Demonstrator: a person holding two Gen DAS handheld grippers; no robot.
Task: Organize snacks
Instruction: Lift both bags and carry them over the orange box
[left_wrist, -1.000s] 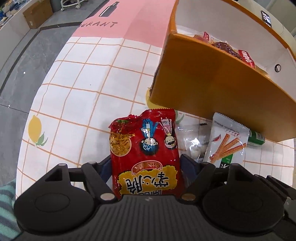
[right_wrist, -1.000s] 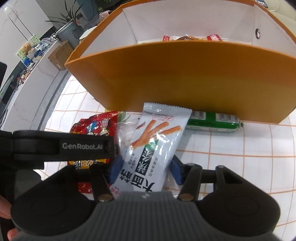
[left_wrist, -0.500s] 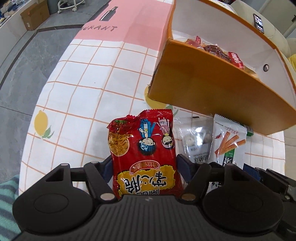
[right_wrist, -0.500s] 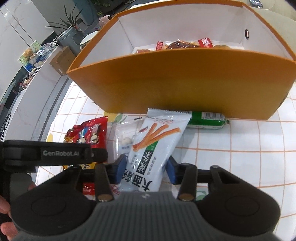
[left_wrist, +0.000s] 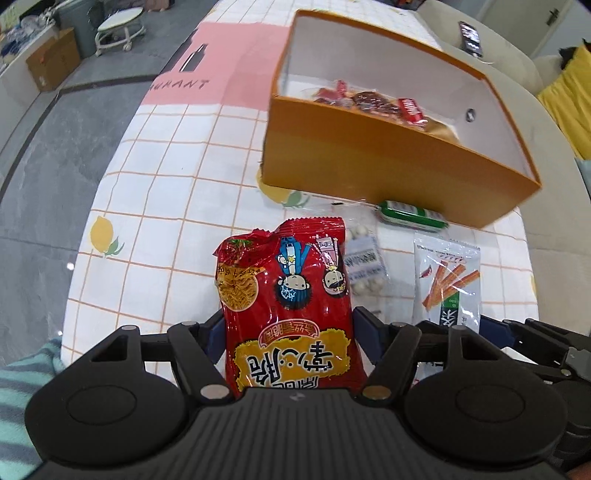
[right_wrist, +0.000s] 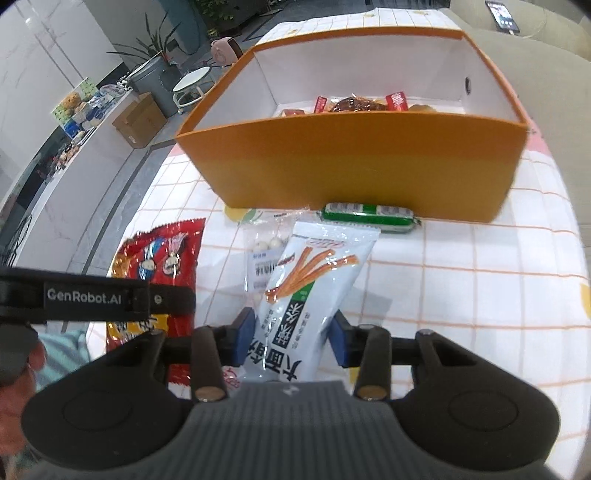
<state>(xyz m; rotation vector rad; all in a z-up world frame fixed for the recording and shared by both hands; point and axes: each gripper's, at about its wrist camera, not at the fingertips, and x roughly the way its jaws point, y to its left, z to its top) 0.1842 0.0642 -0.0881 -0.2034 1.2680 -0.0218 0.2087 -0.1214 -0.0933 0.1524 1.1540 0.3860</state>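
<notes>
The left hand-held gripper (left_wrist: 288, 343) squeezed a red noodle bag (left_wrist: 286, 306), and the right hand-held gripper (right_wrist: 293, 332) squeezed a white snack bag (right_wrist: 310, 291) — both held above the desk (left_wrist: 177, 147). An orange box (right_wrist: 354, 162) stood just ahead, with a green sausage (right_wrist: 369, 216) beside its wall.

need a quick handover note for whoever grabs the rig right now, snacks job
Left hand-held gripper: shut on the red noodle pack, held above the table.
Right hand-held gripper: shut on the white stick-snack pack.
Orange box sits just ahead and already holds a few red-wrapped snacks.
On the tablecloth in front of the box: a clear bag of white balls and a green sausage pack.
Left: drop both held packs in the box, then those two.
</notes>
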